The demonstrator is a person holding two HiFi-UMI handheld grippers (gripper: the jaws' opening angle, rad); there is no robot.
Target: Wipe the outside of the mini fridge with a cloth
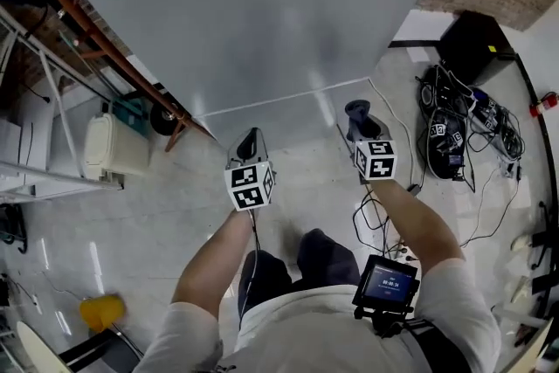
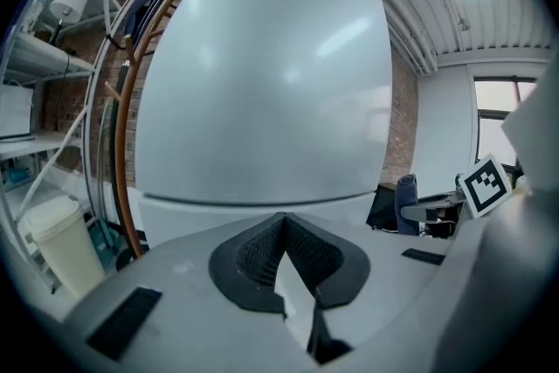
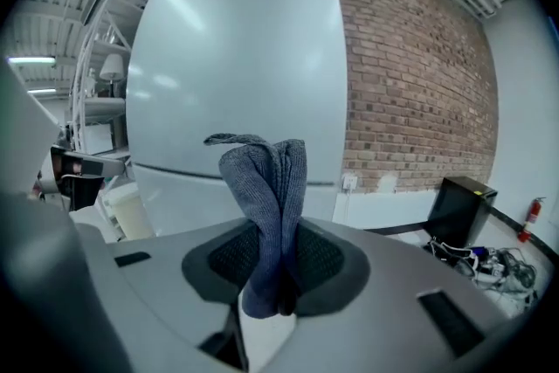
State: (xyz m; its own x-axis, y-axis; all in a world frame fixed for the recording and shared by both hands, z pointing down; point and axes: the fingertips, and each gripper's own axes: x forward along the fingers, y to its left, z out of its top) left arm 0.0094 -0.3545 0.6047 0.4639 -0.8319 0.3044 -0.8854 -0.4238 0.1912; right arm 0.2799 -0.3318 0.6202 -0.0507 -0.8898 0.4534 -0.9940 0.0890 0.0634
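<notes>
Fridge (image 1: 262,13): big, white, right in front.
Left gripper (image 2: 281,224): tips pressed together, holding nothing.
Right gripper (image 3: 272,249): pinching the gray cloth (image 3: 262,179).

The pale grey, smooth-fronted fridge (image 1: 253,13) fills the upper part of the view. Just below its bottom edge, the left gripper (image 1: 251,140) and the right gripper (image 1: 365,128) both point toward it. A bunched blue-grey cloth (image 1: 357,110) sticks out of the right one's tip. Left of the fridge stands a cream plastic canister (image 1: 112,144). To the fridge's right are a black box (image 1: 472,44) and tangled black cables (image 1: 454,135).
</notes>
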